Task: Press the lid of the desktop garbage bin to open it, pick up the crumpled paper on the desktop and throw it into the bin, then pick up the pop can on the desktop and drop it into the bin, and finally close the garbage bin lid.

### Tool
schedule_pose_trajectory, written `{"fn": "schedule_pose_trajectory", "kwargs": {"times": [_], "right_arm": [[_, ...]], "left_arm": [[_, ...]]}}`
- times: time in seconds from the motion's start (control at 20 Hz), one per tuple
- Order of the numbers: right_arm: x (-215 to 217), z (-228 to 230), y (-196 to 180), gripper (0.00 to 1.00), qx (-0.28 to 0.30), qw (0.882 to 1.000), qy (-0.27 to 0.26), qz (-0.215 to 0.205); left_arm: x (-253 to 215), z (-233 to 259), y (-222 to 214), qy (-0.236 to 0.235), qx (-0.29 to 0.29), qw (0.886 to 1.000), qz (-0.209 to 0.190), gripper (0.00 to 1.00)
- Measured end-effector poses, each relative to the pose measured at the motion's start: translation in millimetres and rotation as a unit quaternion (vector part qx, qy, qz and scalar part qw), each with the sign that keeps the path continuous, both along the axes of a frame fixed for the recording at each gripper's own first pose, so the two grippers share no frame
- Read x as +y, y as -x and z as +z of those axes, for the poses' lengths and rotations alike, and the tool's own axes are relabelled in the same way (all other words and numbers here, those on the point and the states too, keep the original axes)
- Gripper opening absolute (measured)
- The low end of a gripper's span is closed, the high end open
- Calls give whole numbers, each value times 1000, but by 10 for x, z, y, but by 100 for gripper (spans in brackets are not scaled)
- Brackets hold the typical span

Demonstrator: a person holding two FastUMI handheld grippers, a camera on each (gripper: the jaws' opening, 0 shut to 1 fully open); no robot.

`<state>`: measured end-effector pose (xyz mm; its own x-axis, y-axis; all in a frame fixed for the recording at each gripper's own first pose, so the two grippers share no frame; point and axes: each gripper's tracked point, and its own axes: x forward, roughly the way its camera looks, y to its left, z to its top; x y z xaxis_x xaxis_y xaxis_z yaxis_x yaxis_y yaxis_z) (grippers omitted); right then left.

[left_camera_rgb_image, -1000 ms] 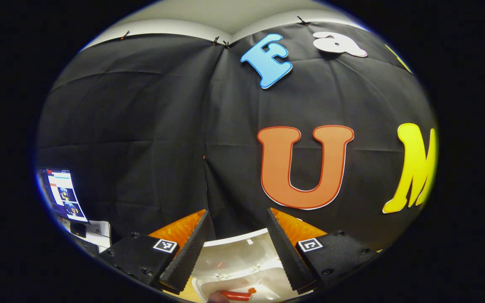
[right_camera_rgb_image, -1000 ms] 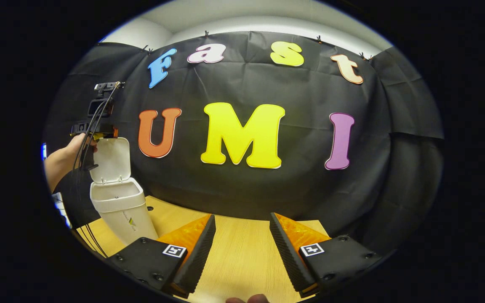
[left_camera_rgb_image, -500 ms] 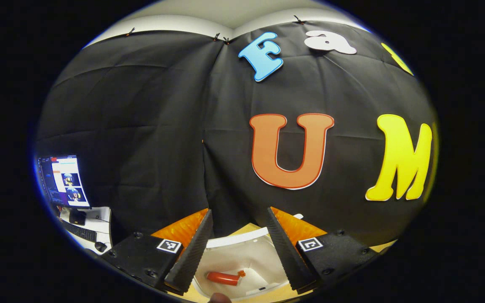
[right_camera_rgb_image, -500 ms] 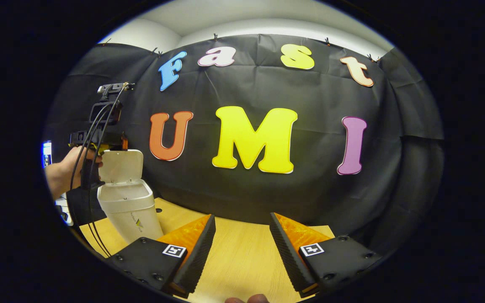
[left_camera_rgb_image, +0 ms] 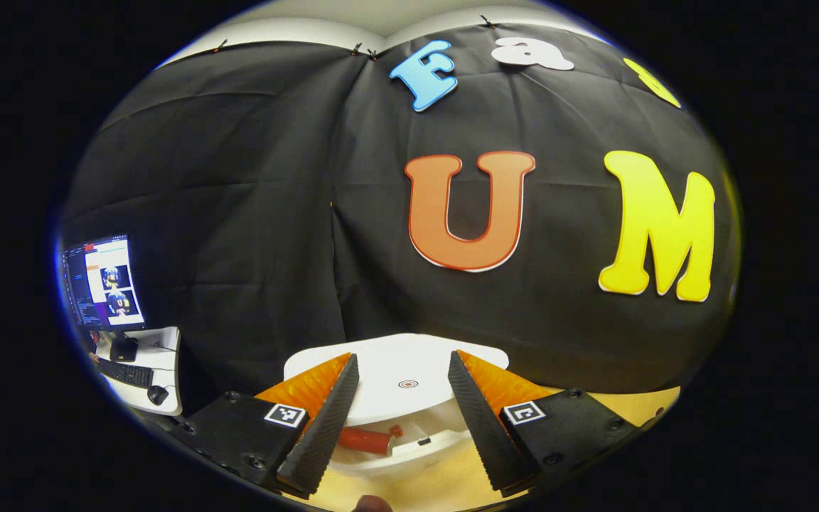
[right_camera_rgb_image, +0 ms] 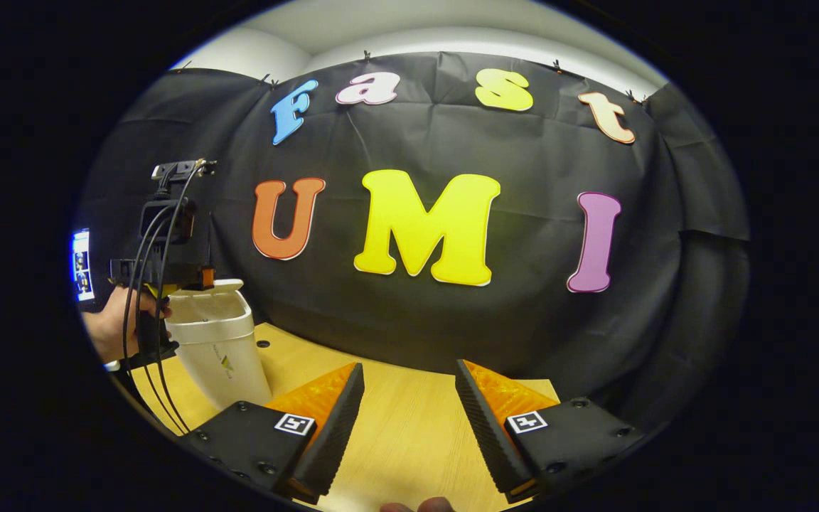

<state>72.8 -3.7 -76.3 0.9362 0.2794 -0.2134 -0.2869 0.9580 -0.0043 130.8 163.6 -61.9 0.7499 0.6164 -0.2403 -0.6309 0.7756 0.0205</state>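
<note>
i judge this to be the last step, shutting the lid (left_camera_rgb_image: 395, 377) of the bin (right_camera_rgb_image: 221, 348). the pop can (left_camera_rgb_image: 367, 439) lies inside, showing in the gap under the half-lowered lid in the left gripper view. the crumpled paper i cannot make out, so i only suppose it is in there too.

going left to right: at the far left of the left gripper view a monitor (left_camera_rgb_image: 102, 283) glows over a side desk (left_camera_rgb_image: 141, 370), well apart from the work. then comes my left gripper (left_camera_rgb_image: 399, 416), fingers spread wide with nothing between them. the lid sits just past and between the tips, tilted down toward the rim, a small round mark at its middle. whether a finger touches it i cannot tell. to do this well i would push down near the front edge, straight and evenly, until the lid seats all round. pushing off to one side could tip the light bin or slide it on the table (right_camera_rgb_image: 409, 419).

in the right gripper view the bin stands at the left with my hand (right_camera_rgb_image: 114, 331) beside it and cables (right_camera_rgb_image: 150, 284) hanging down. my right gripper (right_camera_rgb_image: 406, 419), to the right, is also spread, holding nothing, hovering over bare wood well apart from the bin. it could brace the bin's side if it shifts.
</note>
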Motion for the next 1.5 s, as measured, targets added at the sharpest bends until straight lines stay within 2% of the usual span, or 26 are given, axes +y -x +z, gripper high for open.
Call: {"fn": "schedule_pose_trajectory", "kwargs": {"times": [0.25,0.4,0.6,0.8,0.95,1.15,1.25,1.4,1.5], "right_arm": [[-116,-65,-18,83,5,1000,11,-7],[-132,-46,-22,83,3,1000,12,-11],[-169,-92,1,82,6,1000,11,-15],[-219,-171,-11,83,17,1000,4,-25],[-211,-247,-2,83,30,999,-5,-28],[-166,-162,-24,83,17,999,-7,-29],[-124,-126,-34,83,11,999,-10,-29],[-86,-46,-47,83,1,999,-16,-32],[-86,35,-65,83,-11,999,-23,-40]], "left_arm": [[-175,-471,44,8,26,1000,-1,84],[-196,-505,23,-11,23,1000,-3,85],[-181,-575,75,2,16,1000,3,85],[-209,-627,72,8,14,1000,-9,84],[-208,-624,75,1,11,1000,-18,83],[-213,-552,59,-16,-6,1000,-24,82],[-214,-533,42,-32,11,999,-36,82],[-259,-441,31,-28,-8,998,-63,90],[-247,-165,16,-46,-28,995,-87,91]]}}
